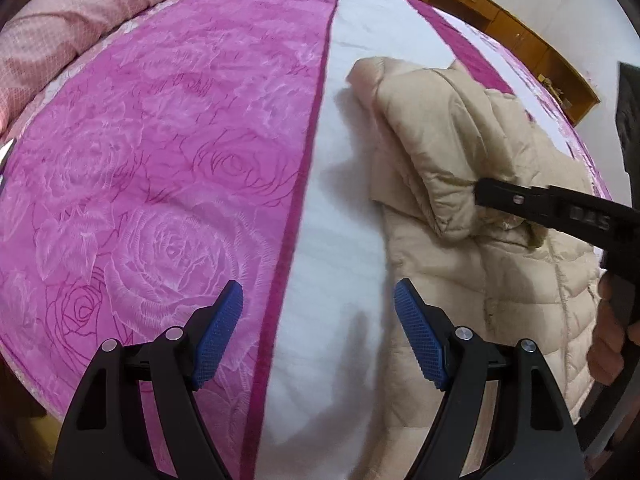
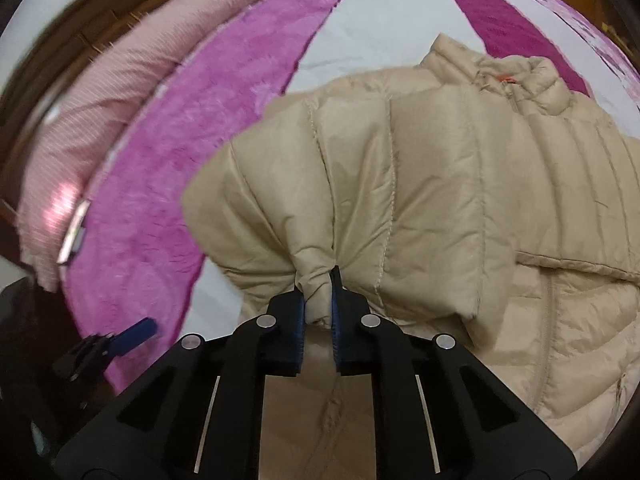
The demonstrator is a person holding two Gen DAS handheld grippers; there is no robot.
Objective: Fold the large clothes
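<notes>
A beige quilted puffer jacket (image 1: 500, 208) (image 2: 460, 184) lies on a bed, collar toward the far side. My right gripper (image 2: 319, 292) is shut on a bunched fold of the jacket's sleeve, fabric pinched between its blue pads. In the left wrist view the right gripper (image 1: 484, 192) reaches in from the right edge onto the folded-over sleeve. My left gripper (image 1: 318, 308) hangs open above the white stripe of the bedspread, just left of the jacket's hem, with nothing between its blue pads (image 1: 224, 332).
The bedspread (image 1: 160, 152) is pink with a rose pattern and a white stripe (image 1: 344, 184). A pink striped quilt roll (image 2: 100, 112) lies along the far left. Wooden furniture (image 1: 520, 28) stands beyond the bed. A hand (image 1: 608, 344) shows at the right edge.
</notes>
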